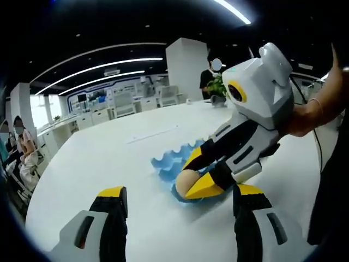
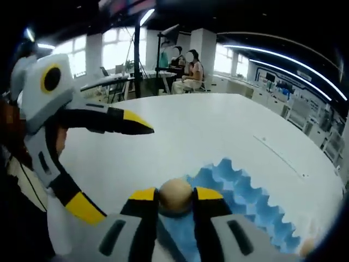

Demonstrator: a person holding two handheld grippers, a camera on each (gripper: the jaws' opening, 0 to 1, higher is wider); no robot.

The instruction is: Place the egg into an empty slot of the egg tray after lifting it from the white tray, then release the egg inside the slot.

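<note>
One egg (image 2: 175, 195) pinched in my right gripper (image 2: 175, 201), poised directly over the blue egg tray's (image 2: 245, 196) near edge; slots lie just ahead. My left gripper (image 1: 177, 199) hangs spread, nearby.

A matt tan egg (image 2: 175, 195), a ridged blue plastic-looking egg tray (image 2: 240, 199), and a smooth white table (image 1: 109, 158).

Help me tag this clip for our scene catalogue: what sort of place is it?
Probably a large open-plan office or lab: a big white table, long ceiling light strips, rows of desks behind, and people seated at a far table.
</note>
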